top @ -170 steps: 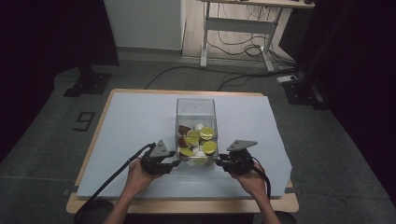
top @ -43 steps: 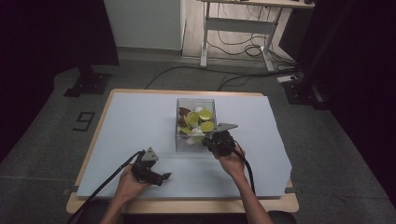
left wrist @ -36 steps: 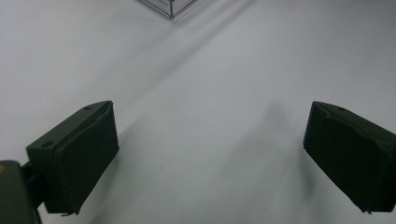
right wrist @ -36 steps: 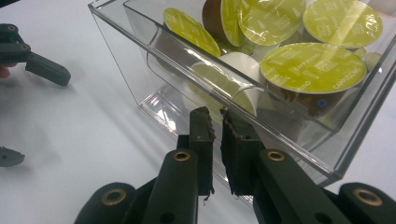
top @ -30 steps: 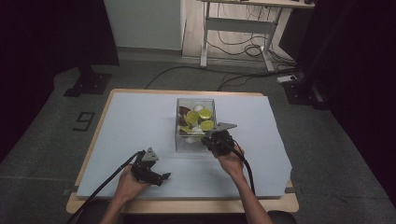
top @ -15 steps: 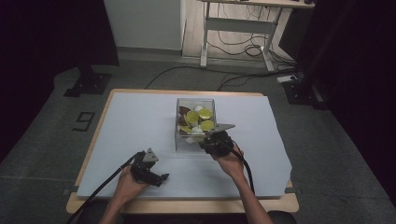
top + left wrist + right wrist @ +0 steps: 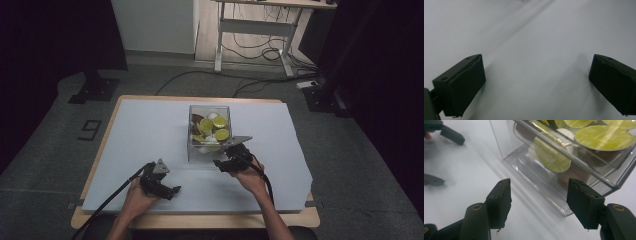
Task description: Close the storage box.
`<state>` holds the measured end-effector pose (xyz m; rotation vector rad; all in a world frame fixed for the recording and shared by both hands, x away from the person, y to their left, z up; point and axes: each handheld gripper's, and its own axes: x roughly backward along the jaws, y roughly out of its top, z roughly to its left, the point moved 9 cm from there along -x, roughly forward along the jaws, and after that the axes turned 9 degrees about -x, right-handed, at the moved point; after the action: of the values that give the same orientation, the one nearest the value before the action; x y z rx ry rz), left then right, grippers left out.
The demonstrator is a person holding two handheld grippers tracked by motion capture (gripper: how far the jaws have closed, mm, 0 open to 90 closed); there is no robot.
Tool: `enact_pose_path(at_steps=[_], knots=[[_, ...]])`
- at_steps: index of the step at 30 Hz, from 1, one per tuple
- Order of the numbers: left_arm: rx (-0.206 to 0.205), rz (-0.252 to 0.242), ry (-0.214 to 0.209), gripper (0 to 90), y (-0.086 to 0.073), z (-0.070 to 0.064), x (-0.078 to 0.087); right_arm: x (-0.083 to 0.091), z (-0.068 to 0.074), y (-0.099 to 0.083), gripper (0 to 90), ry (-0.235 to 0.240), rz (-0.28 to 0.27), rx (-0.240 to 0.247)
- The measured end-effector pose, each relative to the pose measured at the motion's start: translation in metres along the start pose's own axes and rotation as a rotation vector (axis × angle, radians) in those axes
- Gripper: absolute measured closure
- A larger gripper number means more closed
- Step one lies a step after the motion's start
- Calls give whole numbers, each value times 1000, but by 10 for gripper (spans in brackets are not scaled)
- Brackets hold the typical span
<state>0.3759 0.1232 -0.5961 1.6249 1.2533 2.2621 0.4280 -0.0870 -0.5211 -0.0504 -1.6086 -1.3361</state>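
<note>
The clear box (image 7: 209, 134) stands on the white-covered surface (image 7: 140, 130), holding green-lidded capsules (image 7: 220, 134) with brown and white ones among them. The right tool (image 7: 225, 163) sits just beside the box's near wall, on the person's side; in the right gripper view its jaws stand released, spread before the box's lower corner (image 7: 564, 202), gripping nothing. The left tool (image 7: 167, 189) lies well apart from the box, nearer the person and to the box's left, resting low over the bare surface, jaws wide apart and empty.
</note>
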Motion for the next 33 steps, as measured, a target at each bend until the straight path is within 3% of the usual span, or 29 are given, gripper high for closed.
enact_pose_path(at_steps=[17,28,33], knots=[[1,0,2,3,0,0,0,22,-12,-14,297,-33,8,7],[3,-3,3,3,0,0,0,31,-25,-20,251,-54,1,-16],[4,-3,3,3,0,0,0,36,-30,-21,188,-68,-15,-25]])
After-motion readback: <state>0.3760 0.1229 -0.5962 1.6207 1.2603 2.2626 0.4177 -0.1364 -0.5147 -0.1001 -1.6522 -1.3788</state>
